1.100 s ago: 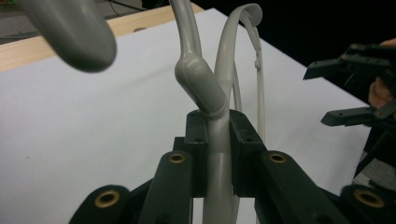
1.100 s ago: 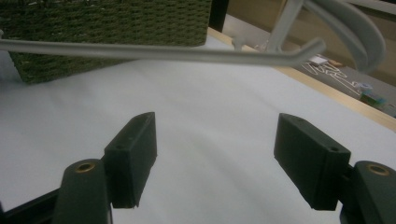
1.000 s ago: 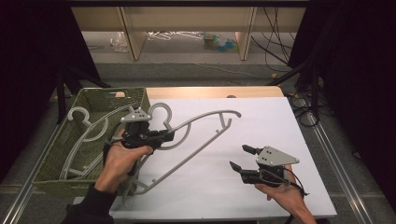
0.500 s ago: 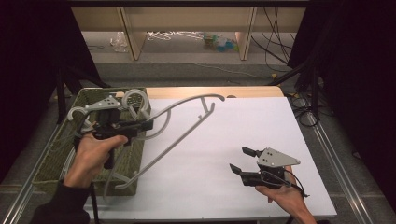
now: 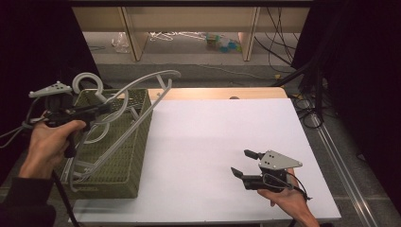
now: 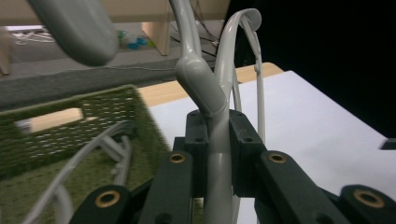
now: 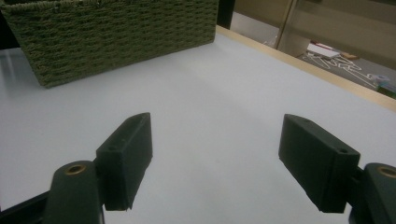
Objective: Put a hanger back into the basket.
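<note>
A grey plastic clothes hanger (image 5: 156, 79) hangs tilted over the green woven basket (image 5: 142, 124) at the table's left edge. My left gripper (image 5: 107, 108) is shut on the hanger's neck just below the hook. In the left gripper view, both black pads clamp the hanger (image 6: 201, 86) at my left gripper (image 6: 217, 127), above the basket (image 6: 70, 123). Several more grey hangers (image 5: 92, 142) lie inside the basket. My right gripper (image 5: 241, 162) rests low at the front right. Its jaws have just been opening wider, and in the right gripper view my right gripper (image 7: 217, 140) has nothing between them.
The white tabletop (image 5: 213, 127) stretches between the basket and the right hand. The basket's side wall (image 7: 116, 32) stands ahead of the right gripper. Beyond the table's wooden far edge are shelf legs and floor clutter (image 5: 222, 42). Cables (image 5: 302, 101) run down the right side.
The left gripper has carried the hanger left and upward, off the white tabletop to above the basket. The right hand has stayed put, its jaws slightly wider.
</note>
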`<action>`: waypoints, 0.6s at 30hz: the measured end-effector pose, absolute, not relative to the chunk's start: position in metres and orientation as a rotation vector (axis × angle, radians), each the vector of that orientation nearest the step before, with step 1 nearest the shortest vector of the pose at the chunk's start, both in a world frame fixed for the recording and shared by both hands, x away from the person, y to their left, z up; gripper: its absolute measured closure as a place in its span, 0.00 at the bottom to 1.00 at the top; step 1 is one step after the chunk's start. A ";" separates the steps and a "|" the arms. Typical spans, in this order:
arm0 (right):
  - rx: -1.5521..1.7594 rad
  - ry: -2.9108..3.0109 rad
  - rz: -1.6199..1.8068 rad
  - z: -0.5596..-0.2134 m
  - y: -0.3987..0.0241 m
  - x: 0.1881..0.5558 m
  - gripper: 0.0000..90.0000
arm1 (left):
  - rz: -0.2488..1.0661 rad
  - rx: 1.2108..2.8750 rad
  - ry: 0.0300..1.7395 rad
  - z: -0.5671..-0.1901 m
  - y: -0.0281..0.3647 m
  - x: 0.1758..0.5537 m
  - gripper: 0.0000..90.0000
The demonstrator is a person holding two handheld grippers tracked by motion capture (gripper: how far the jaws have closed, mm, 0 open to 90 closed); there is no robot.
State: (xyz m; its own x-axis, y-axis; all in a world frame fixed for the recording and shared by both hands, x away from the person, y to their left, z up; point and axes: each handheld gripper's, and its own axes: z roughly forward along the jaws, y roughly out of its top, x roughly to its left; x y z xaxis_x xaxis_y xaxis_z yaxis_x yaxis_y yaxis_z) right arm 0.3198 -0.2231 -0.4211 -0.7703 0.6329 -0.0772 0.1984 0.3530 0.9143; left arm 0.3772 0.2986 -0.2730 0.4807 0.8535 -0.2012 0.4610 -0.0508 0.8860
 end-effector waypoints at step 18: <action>0.753 2.203 1.407 -0.422 -0.223 0.321 0.26 | 0.556 1.685 1.270 -0.296 0.352 0.404 0.89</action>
